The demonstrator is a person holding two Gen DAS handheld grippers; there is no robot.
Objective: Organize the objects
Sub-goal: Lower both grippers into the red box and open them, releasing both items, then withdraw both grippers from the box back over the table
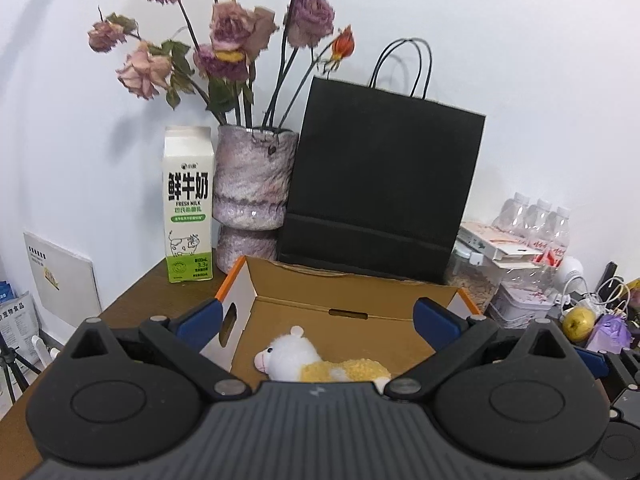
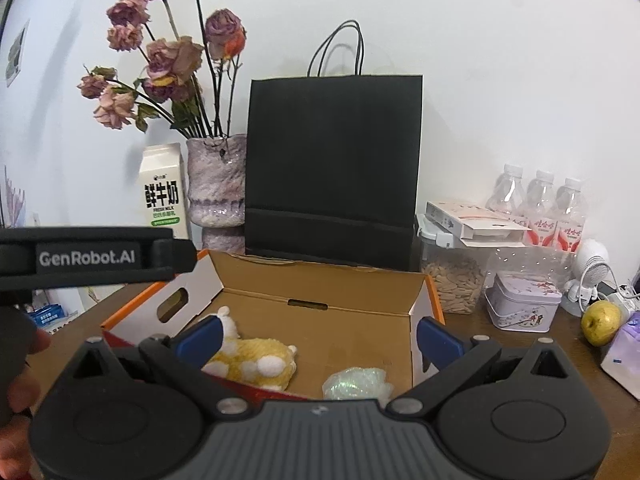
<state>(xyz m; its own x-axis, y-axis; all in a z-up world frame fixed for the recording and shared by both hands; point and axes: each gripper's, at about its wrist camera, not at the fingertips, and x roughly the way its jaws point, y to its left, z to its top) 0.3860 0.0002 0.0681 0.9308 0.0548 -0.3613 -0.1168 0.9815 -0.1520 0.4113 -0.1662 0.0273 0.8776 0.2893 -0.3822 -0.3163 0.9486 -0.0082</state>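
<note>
Both hand-held grippers hover over the open box [image 2: 320,300] near the table's [image 1: 160,292] back edge — the left hand-held gripper [image 1: 316,316] and the right hand-held gripper [image 2: 318,334] each have jaws spread wide, holding nothing. A plush [image 1: 316,362] lies in the box's left half; a crumpled wrapper [image 2: 354,384] lies in its front right. Behind stand a bag [image 2: 332,168], vase [image 2: 216,188] and milk carton [image 1: 187,204].

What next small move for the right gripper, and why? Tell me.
Probably swing the right gripper toward the apple: it is open and empty above the box, which already holds the plush and a wad; the apple is loose.
</note>
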